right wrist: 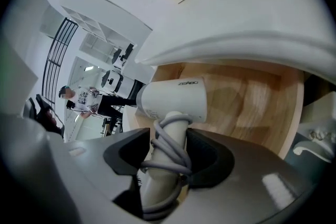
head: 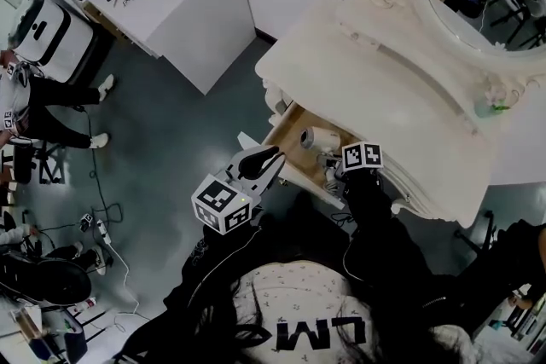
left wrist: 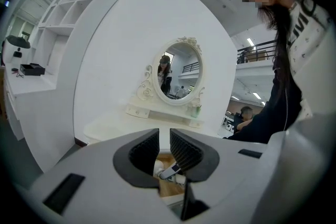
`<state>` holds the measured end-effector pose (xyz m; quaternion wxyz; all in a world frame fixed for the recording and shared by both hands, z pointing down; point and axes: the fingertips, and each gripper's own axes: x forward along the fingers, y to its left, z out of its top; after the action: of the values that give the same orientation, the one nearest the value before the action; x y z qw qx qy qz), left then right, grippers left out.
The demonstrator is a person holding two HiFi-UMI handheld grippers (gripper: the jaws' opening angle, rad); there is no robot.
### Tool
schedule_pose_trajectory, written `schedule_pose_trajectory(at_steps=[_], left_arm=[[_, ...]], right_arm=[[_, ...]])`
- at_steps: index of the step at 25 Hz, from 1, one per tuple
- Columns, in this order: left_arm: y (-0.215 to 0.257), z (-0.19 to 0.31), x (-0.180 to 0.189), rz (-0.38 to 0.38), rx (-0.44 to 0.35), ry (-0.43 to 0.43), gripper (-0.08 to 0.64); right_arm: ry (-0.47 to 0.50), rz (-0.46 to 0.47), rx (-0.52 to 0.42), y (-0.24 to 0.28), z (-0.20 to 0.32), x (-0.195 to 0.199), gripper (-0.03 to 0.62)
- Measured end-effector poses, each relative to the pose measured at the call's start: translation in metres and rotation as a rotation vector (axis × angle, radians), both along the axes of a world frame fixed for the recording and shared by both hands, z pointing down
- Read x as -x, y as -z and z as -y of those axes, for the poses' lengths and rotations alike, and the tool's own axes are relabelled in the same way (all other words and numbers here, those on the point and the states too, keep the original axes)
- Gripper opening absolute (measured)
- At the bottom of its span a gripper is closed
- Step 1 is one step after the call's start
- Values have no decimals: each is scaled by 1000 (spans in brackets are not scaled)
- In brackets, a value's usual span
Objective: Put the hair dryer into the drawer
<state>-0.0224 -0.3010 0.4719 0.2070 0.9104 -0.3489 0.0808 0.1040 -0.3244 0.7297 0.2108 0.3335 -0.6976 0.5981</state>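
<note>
Hair dryer (right wrist: pixel 173 102), white hard plastic, grey cord (right wrist: pixel 176 131) wound round handle (right wrist: pixel 157 191): light, slick, best taken by that handle. Right gripper (right wrist: pixel 170 152) clamps it inside the open wooden drawer (right wrist: pixel 252 107), possibly not yet resting. Left gripper (left wrist: pixel 164 152): jaws slightly parted, empty.

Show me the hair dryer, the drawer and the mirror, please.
hair dryer (right wrist: pixel 176 99), right gripper view, on its white barrel.
drawer (right wrist: pixel 252 107), right gripper view, on its bare wooden bottom.
mirror (left wrist: pixel 180 73), left gripper view, on the oval glass.
</note>
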Motion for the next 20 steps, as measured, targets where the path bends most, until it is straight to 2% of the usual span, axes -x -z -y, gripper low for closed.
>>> schedule_pose_trajectory(at_steps=[7,20], left_arm=[[-2,5,2,2,8,8,55],[-8,7,19,12,33,46,55]], right_arm=[[-8,-57,47,-25,0,0,229],[4,-152,-47,-44,22,9,229]])
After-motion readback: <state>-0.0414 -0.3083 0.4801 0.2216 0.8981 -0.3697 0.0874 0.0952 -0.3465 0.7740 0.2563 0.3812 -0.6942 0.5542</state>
